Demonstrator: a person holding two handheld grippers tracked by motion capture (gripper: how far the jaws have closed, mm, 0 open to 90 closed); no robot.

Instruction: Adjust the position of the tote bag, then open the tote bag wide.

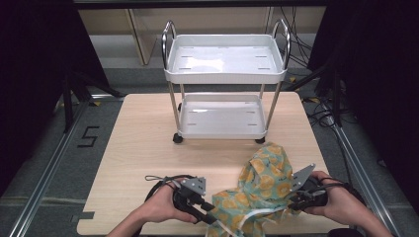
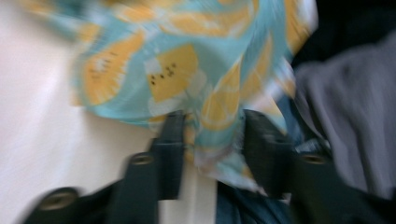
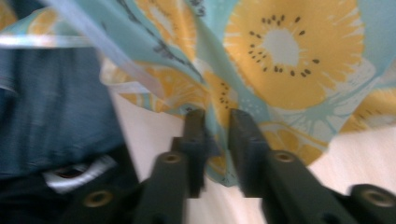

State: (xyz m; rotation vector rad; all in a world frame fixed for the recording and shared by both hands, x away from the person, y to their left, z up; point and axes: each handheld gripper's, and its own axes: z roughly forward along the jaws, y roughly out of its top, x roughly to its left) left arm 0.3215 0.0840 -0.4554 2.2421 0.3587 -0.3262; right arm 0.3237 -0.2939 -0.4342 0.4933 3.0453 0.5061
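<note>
Item: patterned cloth (image 1: 264, 185), teal w/ yellow-orange citrus-slice print, bunched and lifted in a loose heap over the near-right part of the tabletop (image 1: 143, 148), betw. both hands; a pale strap or trim (image 1: 249, 215) hangs at its lower edge. Left gripper (image 1: 210, 208): held in person's left hand (image 1: 160, 205), pointing right toward the cloth's lower-left edge; in left gripper view (blurred) a fold of cloth sits betw. the two black jaws, which stand fairly wide, so cannot tell if pads press on it. Right gripper (image 1: 292, 202): in right hand (image 1: 338, 200), grey three-cornered plate on top, pointing left into the cloth's right side; in right gripper view jaws stand narrow w/ a fold of cloth pinched betw. them, i.e. grasping the cloth. Also on tabletop: white two-tier cart (image 1: 225, 89) w/ chrome posts, handles and small black castors, at far centre, well apart from the cloth; both trays bare. Beyond: grey floor, black cables at far right, a dark "5" mark (image 1: 89, 137) on the floor left of the tabletop.
</note>
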